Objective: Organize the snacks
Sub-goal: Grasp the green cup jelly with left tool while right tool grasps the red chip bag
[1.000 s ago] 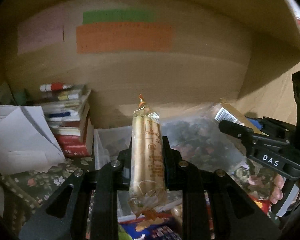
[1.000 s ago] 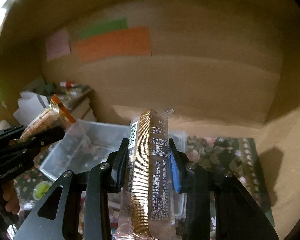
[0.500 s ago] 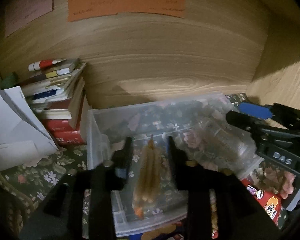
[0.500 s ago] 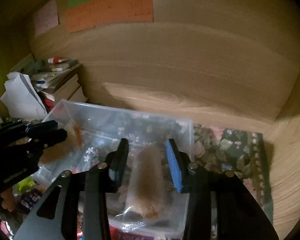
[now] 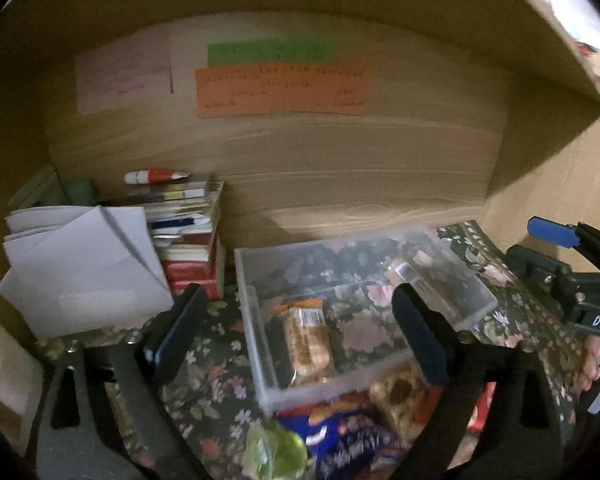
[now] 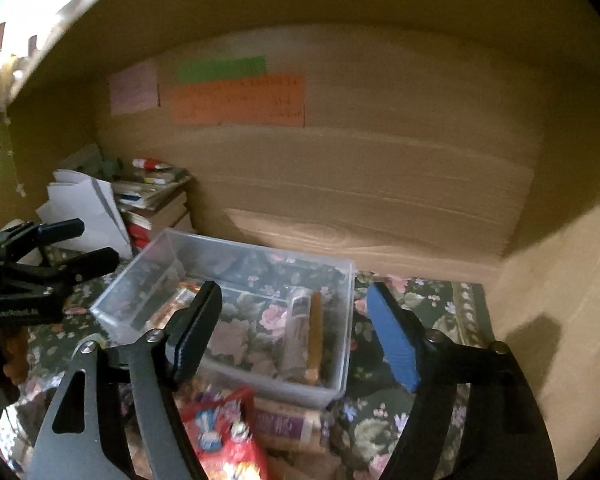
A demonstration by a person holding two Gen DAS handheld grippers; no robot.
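Wood-grain panels closed in the back and sides of the nook, with coloured paper notes point(image 5: 280, 88) stuck to the far wall and a flowered cloth point(image 5: 204, 376) covering the surface. At the far left stood a stack of books point(image 5: 188, 236) beside folded white paper point(image 5: 84, 272).

On the cloth sat the clear plastic bin point(image 5: 260, 360). A cracker pack point(image 5: 306, 344) lay inside it at the near left, and a brown wafer pack point(image 6: 306, 332) lay along its right wall. More loose snacks point(image 5: 352, 436) were heaped on the cloth just in front of the bin's near wall.

The left gripper point(image 5: 300, 332) had its jaws opening wide, with nothing pressed between them; the cracker pack showed in the gap but lay free on the bin floor. The right gripper point(image 6: 296, 328) was likewise opening, its pads clear of the wafer pack lying in the bin below.

The step appeared to be letting go and backing out after a drop. To do it well, each tool should probably lift clear before swinging back, so no finger catches the bin's thin rim and drags it. The next pick would likely come from the near heap; taking one pack at a time by its long sides would keep the crinkly wrappers from slipping, and laying packs parallel to those already in would save room.
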